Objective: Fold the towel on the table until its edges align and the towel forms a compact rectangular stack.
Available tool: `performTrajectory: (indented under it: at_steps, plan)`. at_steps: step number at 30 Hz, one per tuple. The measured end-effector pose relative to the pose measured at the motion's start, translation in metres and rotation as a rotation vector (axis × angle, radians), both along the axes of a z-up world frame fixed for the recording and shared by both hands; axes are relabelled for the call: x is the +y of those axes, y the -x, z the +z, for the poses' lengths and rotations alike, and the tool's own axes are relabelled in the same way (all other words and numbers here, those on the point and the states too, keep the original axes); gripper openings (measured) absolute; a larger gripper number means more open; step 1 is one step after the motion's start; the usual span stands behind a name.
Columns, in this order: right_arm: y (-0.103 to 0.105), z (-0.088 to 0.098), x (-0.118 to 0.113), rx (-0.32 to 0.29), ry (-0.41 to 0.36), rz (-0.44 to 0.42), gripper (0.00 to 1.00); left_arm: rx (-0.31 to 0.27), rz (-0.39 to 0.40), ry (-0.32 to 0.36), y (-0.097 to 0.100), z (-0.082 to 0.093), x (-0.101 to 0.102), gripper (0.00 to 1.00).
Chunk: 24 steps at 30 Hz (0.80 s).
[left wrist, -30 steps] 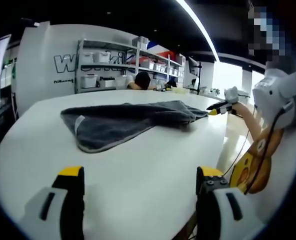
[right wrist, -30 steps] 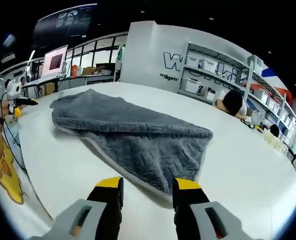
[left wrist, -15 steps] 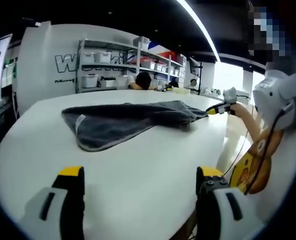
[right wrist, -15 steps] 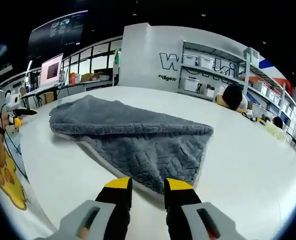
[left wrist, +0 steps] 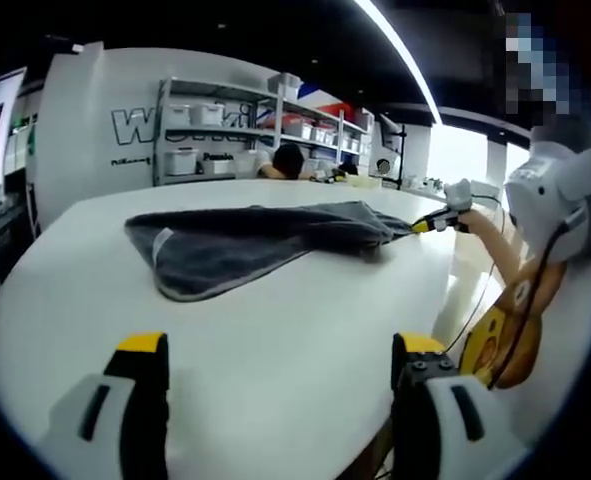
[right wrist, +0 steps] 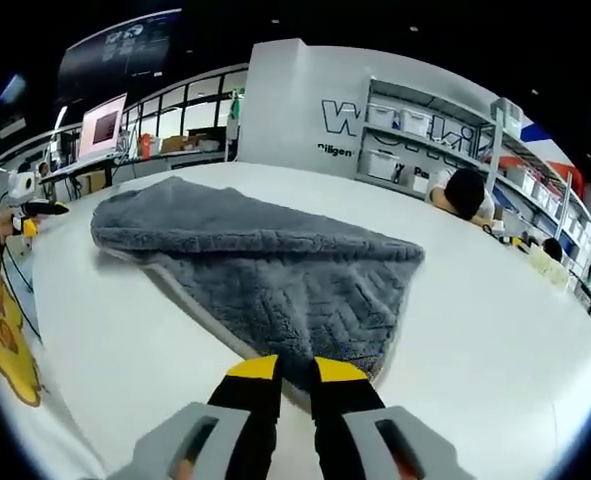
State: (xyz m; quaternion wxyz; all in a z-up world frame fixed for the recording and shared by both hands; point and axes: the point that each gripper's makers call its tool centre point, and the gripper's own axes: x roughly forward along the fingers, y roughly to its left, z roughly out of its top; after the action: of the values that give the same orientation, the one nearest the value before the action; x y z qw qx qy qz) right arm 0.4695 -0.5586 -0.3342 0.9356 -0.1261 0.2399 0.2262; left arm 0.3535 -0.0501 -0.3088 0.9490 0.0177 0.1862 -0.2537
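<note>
In the left gripper view, the left claw [left wrist: 280,350] is hovering with its yellow-tipped jaws spread wide apart and holding nothing, above the bare near part of the round white desk [left wrist: 275,330]. The dark grey plush towel [left wrist: 245,240] is lying partly folded around the middle of the desk, well apart from this claw, one pointed end reaching toward the desk's right edge. There the right claw [left wrist: 430,221] is showing, touching that end of the towel.

In the right gripper view, the right claw [right wrist: 295,368] is sitting at the towel's [right wrist: 265,270] nearest corner, its jaws drawn nearly together; whether they are pinching the fabric cannot be told. The towel is stretching away across the desk [right wrist: 495,340] toward its far left edge.
</note>
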Motion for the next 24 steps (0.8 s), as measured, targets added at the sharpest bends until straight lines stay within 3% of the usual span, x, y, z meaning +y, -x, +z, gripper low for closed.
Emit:
performTrajectory:
  at_steps: [11, 24]
  plan:
    - [0.003, 0.005, -0.012, -0.029, 0.059, -0.022, 0.03, -0.001, -0.001, 0.000, 0.000, 0.001, -0.001, 0.97]
    - [0.012, 0.010, -0.049, -0.044, 0.091, -0.141, 0.03, 0.000, -0.006, -0.001, 0.000, 0.001, -0.001, 0.97]
